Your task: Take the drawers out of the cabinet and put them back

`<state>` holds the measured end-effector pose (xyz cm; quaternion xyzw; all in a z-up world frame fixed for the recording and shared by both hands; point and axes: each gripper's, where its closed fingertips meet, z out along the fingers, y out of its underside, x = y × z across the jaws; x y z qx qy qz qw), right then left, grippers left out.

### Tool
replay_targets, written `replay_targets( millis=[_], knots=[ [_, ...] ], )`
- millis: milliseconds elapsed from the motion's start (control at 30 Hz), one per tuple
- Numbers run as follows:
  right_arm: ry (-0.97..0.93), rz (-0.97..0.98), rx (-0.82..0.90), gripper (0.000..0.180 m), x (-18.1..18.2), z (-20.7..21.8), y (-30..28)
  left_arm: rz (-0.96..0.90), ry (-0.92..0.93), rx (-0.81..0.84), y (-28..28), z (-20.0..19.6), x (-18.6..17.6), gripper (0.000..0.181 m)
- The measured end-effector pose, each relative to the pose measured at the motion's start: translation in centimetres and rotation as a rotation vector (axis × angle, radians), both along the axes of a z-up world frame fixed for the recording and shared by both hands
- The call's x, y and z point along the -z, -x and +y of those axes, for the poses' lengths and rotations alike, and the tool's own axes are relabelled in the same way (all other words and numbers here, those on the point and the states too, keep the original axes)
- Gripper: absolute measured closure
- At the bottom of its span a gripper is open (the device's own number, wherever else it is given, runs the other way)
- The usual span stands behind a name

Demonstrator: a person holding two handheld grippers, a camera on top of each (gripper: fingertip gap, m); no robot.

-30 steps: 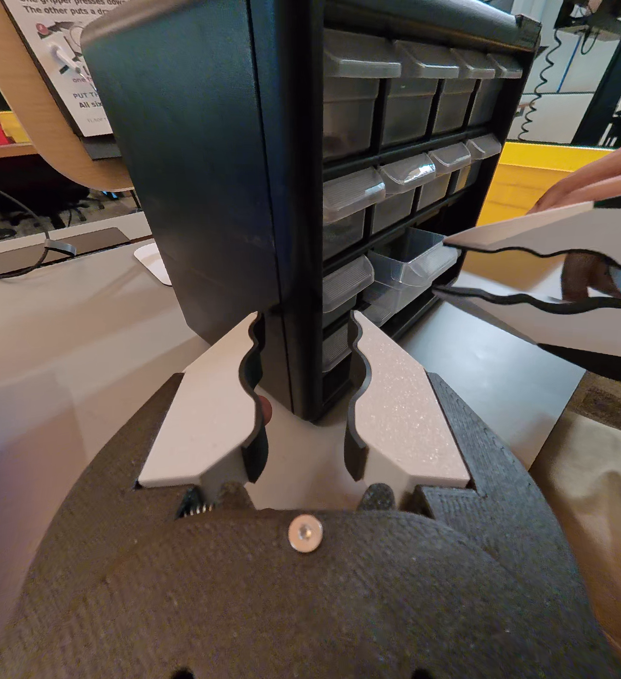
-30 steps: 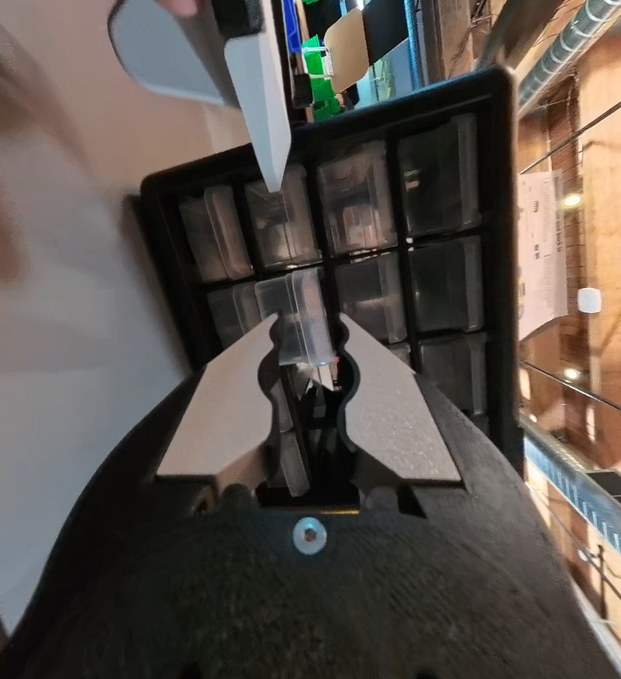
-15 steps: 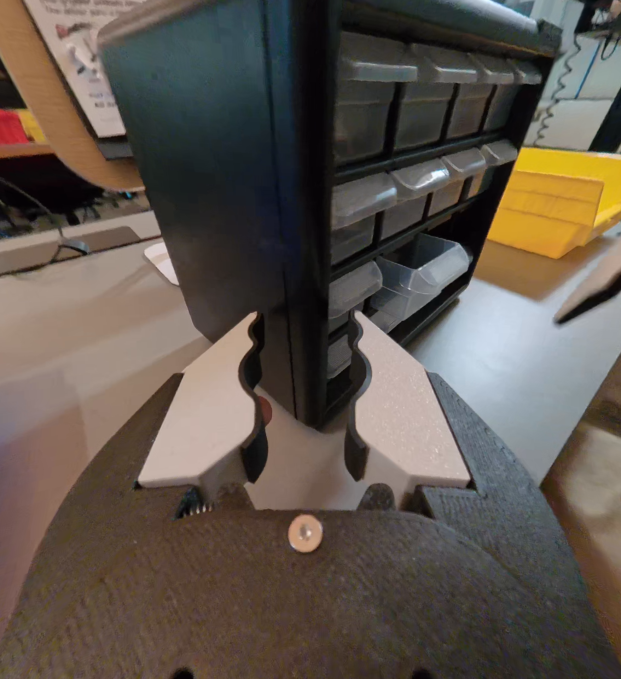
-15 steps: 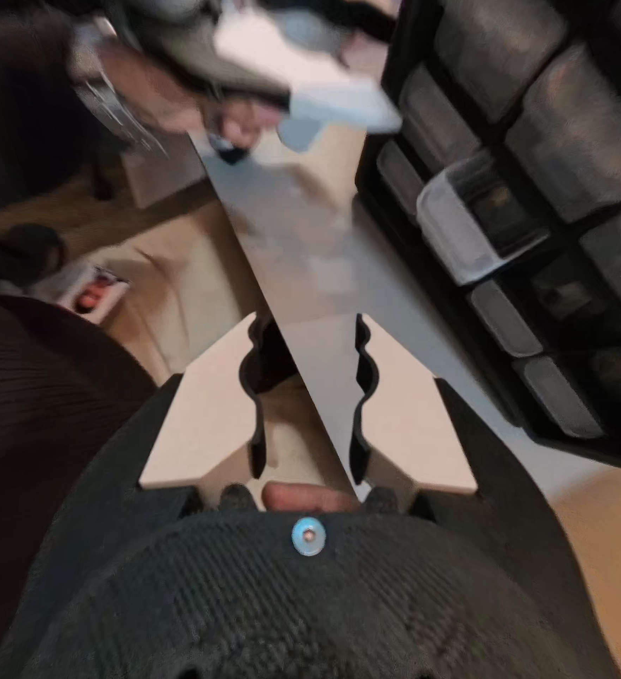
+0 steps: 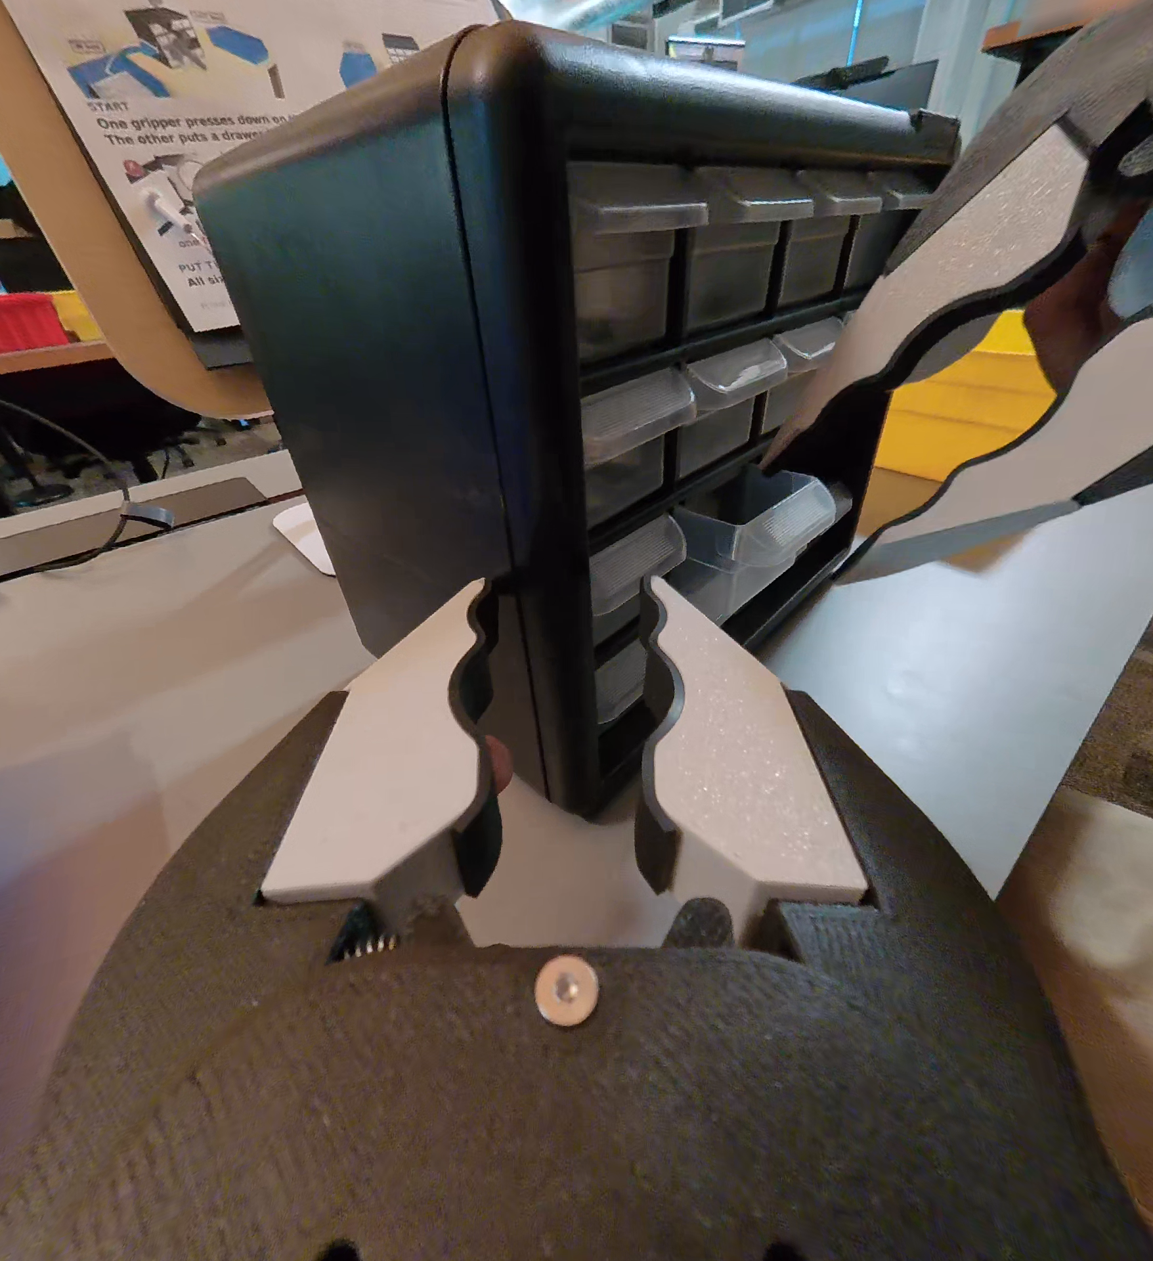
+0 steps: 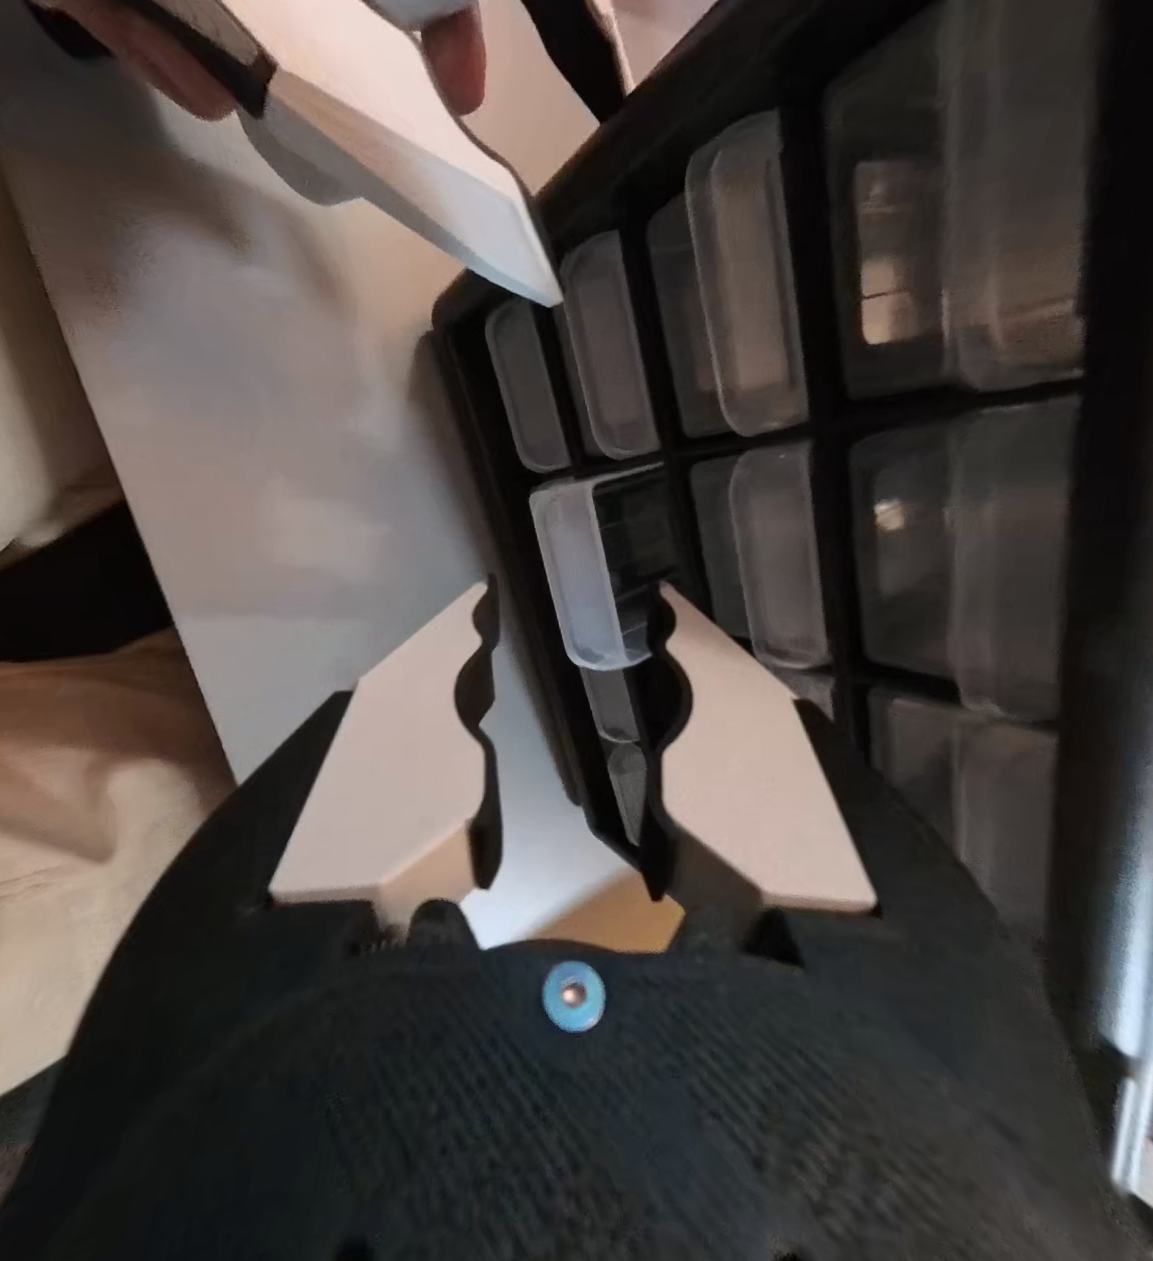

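Cabinet: black plastic drawer cabinet [image 5: 383, 355] stands upright on the pale grey worktop [image 5: 117, 655].
Drawer: one clear plastic drawer [image 5: 758, 532] juts half out of a lower row; the rest sit flush.
Left gripper [image 5: 563, 689]: released, jaws straddling the cabinet's front corner.
Right gripper [image 6: 574, 689]: released, empty, jaws spread just before the jutting drawer's lip.
Left view only: printed instruction poster [image 5: 151, 136], yellow bin [image 5: 956, 402], red bin [image 5: 1, 327].
Right view only: blurred, tilted drawer fronts.
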<state>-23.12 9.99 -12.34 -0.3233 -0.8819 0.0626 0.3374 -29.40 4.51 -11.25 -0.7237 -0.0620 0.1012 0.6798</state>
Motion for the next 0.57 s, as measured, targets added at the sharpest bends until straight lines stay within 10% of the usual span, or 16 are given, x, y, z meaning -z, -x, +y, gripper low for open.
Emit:
replay_targets(
  millis=[567],
  knots=[
    [0.027, -0.226, -0.081, 0.162, 1.3, -0.3, -2.2, -0.030, -0.010, -0.005, 0.2, 0.1, 0.1, 0.144]
  ],
)
